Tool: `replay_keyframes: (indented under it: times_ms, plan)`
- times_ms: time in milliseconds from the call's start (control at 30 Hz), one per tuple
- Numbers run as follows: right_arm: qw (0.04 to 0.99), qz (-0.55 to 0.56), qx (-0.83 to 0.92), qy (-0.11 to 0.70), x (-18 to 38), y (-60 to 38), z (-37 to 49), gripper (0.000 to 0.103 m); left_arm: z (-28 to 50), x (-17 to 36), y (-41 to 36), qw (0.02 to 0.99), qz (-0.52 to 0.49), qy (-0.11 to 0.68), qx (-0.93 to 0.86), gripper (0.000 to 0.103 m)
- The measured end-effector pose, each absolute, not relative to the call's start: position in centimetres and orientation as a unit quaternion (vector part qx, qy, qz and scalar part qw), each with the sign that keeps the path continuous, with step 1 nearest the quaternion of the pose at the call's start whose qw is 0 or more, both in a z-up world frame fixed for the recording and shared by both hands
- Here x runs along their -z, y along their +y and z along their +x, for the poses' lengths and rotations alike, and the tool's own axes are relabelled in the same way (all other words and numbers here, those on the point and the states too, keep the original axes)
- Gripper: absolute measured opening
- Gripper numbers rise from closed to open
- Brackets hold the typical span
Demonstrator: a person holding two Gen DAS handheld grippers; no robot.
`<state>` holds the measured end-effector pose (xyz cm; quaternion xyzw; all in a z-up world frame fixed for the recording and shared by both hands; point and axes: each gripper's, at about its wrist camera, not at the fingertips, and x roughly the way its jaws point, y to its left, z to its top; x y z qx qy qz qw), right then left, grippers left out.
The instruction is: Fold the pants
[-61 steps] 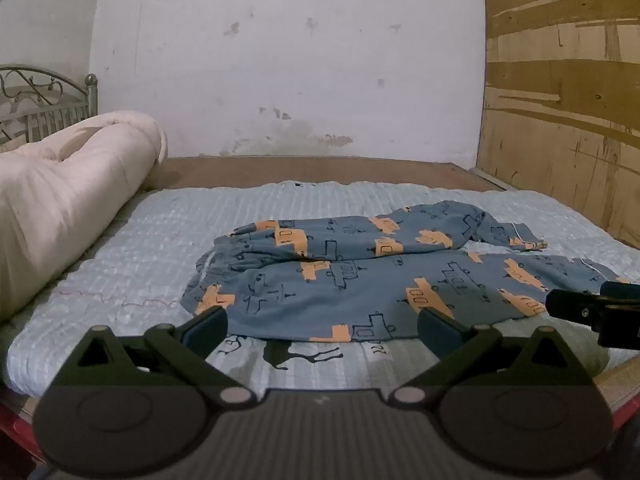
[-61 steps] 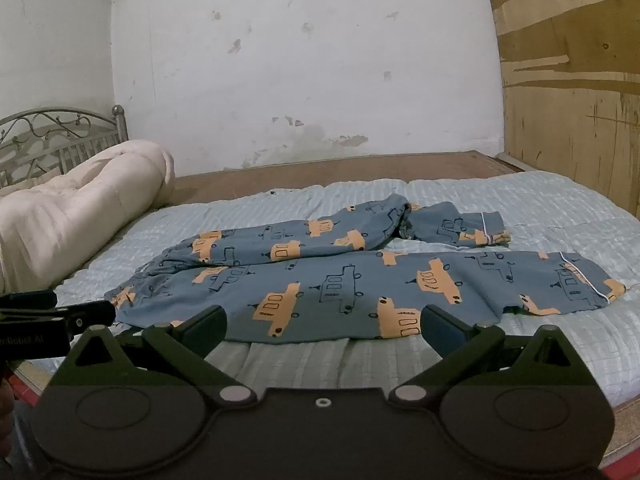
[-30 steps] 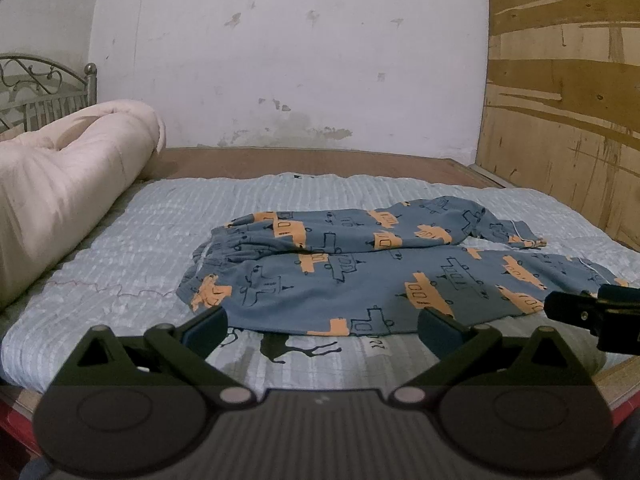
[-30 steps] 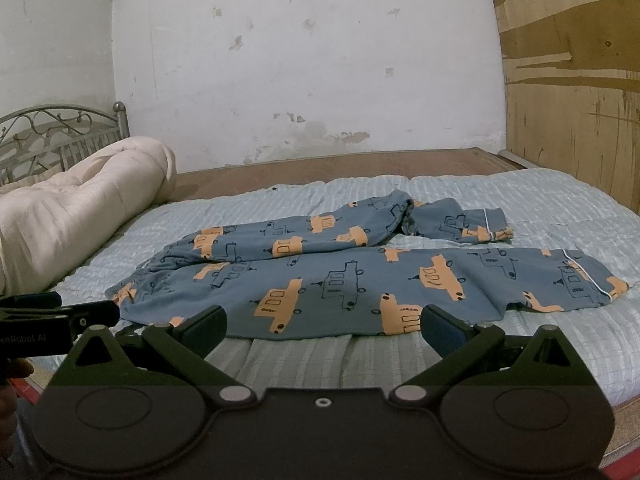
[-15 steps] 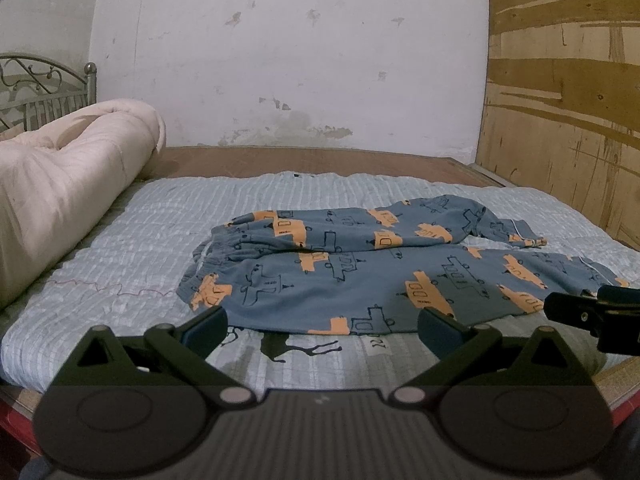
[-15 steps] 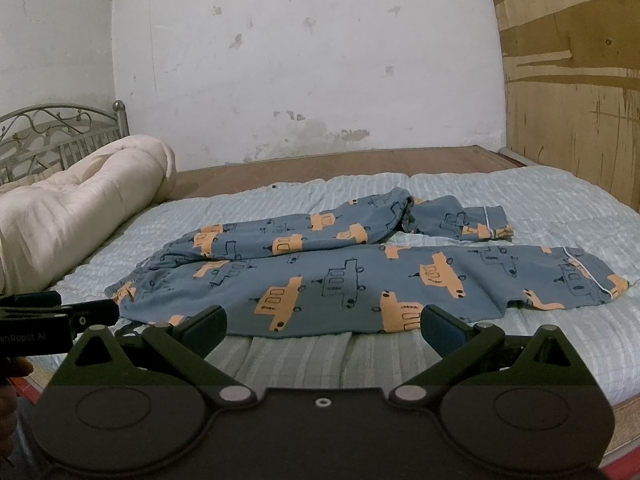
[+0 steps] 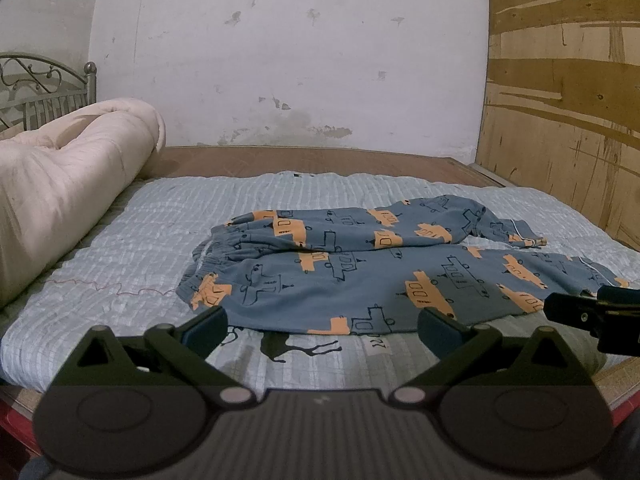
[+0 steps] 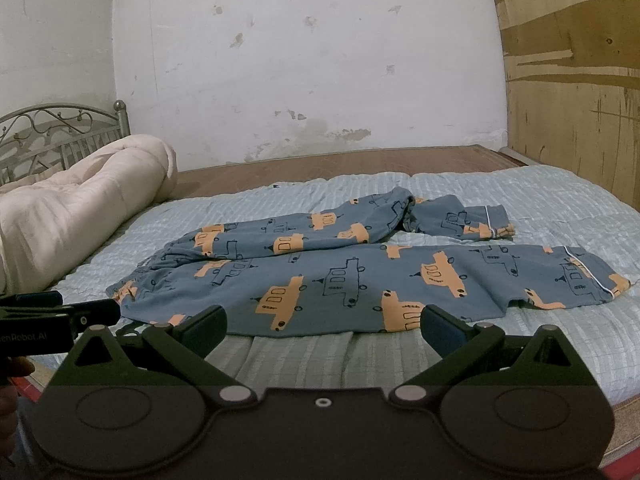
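Note:
Blue pants (image 7: 360, 272) (image 8: 360, 276) printed with orange vehicles lie spread on the bed, waistband to the left, legs running right. The far leg bends back on itself near its cuff (image 8: 472, 220). My left gripper (image 7: 322, 326) hovers open just short of the pants' near edge, by the waist end. My right gripper (image 8: 322, 326) is open too, in front of the near leg's middle. Each gripper shows at the side of the other's view: the right one (image 7: 592, 312), the left one (image 8: 60, 312). Nothing is held.
A pale blue quilted cover (image 7: 160, 240) lies over the bed. A rolled cream duvet (image 7: 60, 184) lies along the left, before a metal headboard (image 8: 52, 136). White wall behind, plywood panel (image 7: 560, 120) on the right. Wooden bed edge (image 7: 616, 376) in front.
Both grippers have drifted slightly forward toward the pants over the last two seconds, staying open. The pants have not moved.

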<state>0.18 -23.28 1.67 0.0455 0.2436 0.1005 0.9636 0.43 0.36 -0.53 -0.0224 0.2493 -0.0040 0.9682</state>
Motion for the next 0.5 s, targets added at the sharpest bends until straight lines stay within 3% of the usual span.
replay_keyframes:
  times_ms: [500]
  plan:
    - [0.963,0.046,-0.100,0.248,-1.42,-23.27,0.25,0.102,0.45,0.72,0.45,0.968,-0.023,0.251,0.003,0.103]
